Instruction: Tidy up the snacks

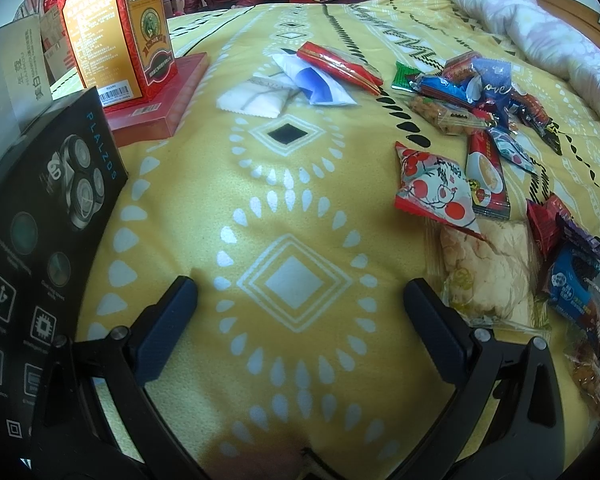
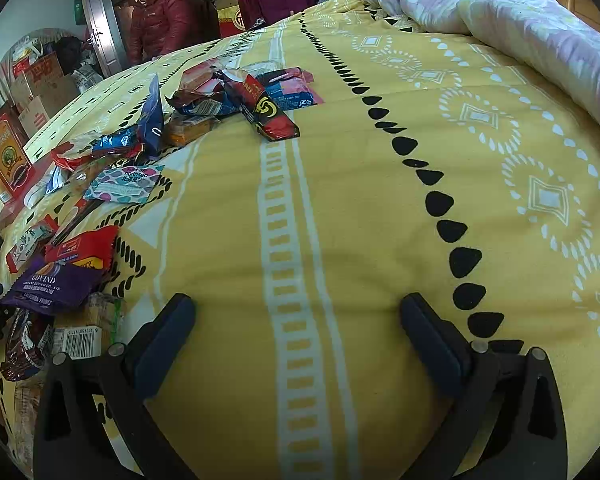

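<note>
Both claws hover over a bed [image 1: 204, 208] covered by a yellow patterned blanket, each spread wide and empty. The left claw [image 1: 300, 296] faces bare blanket; the scattered snack packets lie to its right, nearest among them a clear-wrapped pastry [image 1: 488, 268] just beside its right finger, with a red-and-white cherry-print packet [image 1: 432, 188] overlapping the pastry's far edge. The right claw [image 2: 298, 316] also faces bare blanket; the same litter of snacks lies to its left, nearest a purple packet [image 2: 56, 284] and a barcoded packet [image 2: 84, 336] close by its left finger. The heap thus sits between the two claws, and either could reach it by an inward turn. The long red coffee sachet [image 1: 486, 176] runs roughly along the left claw's line of sight.

Only the left view shows the boxes at the bed's left edge: a black shaver box [image 1: 40, 240] and an orange carton [image 1: 116, 28] standing on a flat red box [image 1: 164, 96]. Only the right view shows the far cluster with a red-and-black packet [image 2: 268, 112] and the rolled quilt [image 2: 520, 20] in full.
</note>
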